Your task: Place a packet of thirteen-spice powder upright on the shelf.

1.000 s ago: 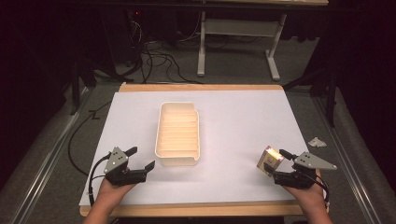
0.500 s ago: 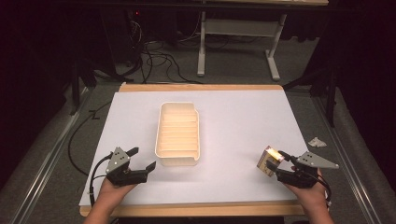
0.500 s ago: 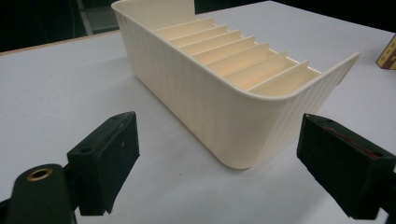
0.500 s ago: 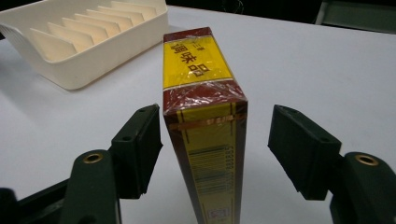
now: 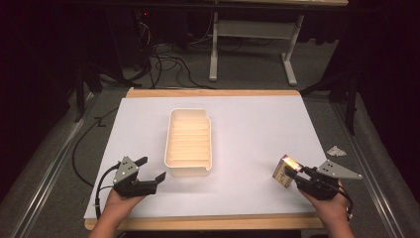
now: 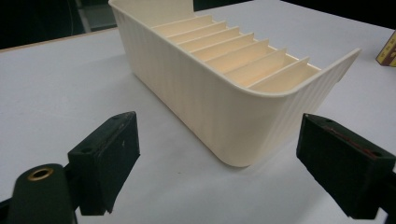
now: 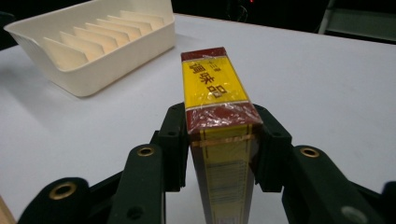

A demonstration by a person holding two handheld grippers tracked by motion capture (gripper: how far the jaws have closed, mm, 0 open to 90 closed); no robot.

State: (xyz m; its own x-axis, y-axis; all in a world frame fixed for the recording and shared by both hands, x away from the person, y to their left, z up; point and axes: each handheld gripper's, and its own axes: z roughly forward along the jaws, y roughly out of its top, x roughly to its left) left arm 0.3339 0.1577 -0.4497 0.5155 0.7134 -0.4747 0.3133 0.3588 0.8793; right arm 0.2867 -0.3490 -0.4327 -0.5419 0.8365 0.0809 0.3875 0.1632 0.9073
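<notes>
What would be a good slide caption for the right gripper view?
The right gripper clamps a narrow yellow-and-maroon box above the white table, with a ribbed cream plastic divider tray beyond.

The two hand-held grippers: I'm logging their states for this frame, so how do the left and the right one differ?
The left hand-held gripper has its jaws spread wide and holds nothing, while the right hand-held gripper is shut on a yellow and maroon box. The left one points at the near end of the cream divided tray; the right one sits farther out to the tray's side. Both are black, held low near the table's front edge.
</notes>
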